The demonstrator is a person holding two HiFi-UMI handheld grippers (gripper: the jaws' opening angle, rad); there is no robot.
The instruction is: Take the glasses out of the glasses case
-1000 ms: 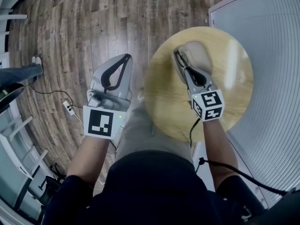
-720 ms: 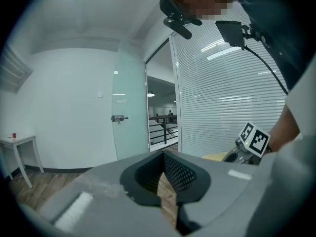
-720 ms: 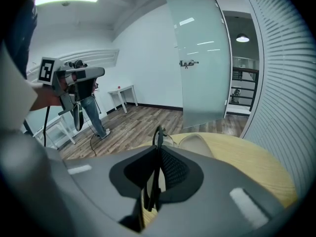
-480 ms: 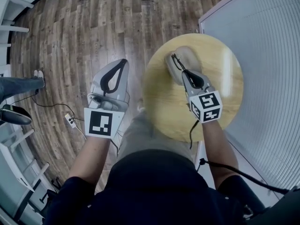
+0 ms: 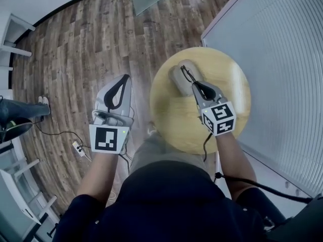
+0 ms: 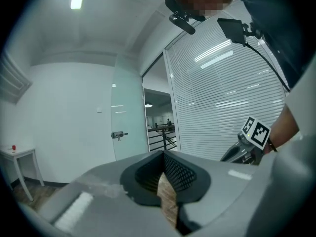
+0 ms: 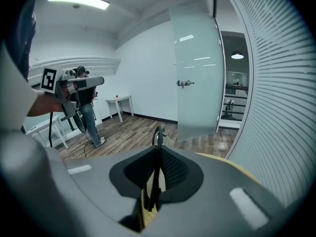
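**Nearly out: glasses pinched at the case**

Head view: the glasses case (image 5: pixel 176 79) lies on the round wooden counter (image 5: pixel 234 102). The right claw (image 5: pixel 194 86) comes at the case from the person's side. A thin dark frame, the glasses (image 5: pixel 185 73), runs from its tips across the case's near edge. The left claw (image 5: pixel 124 78) hangs well to the left of the case, off the counter and over the floor boards.

Left gripper view: the left claw (image 6: pixel 163 155) has its jaws pressed together with nothing between them. Only floor boards show through the slit, and it takes no part at the case.

Right gripper view: the right claw (image 7: pixel 157 154) is clamped narrow on a thin dark bar of the glasses (image 7: pixel 157 132), which pokes up past the tips. The counter (image 7: pixel 237 172) shows as a pale edge to the right. This view does not show whether the rest of the frame is clear of the case.

The step in hand looks like drawing the glasses free. So thin a hold will likely let the frame swing, so a slow, straight lift away from the case seems best, with the grip kept firm. If the case drags along, the idle left claw could pin it. The glasses should then go down on bare counter beside the case.
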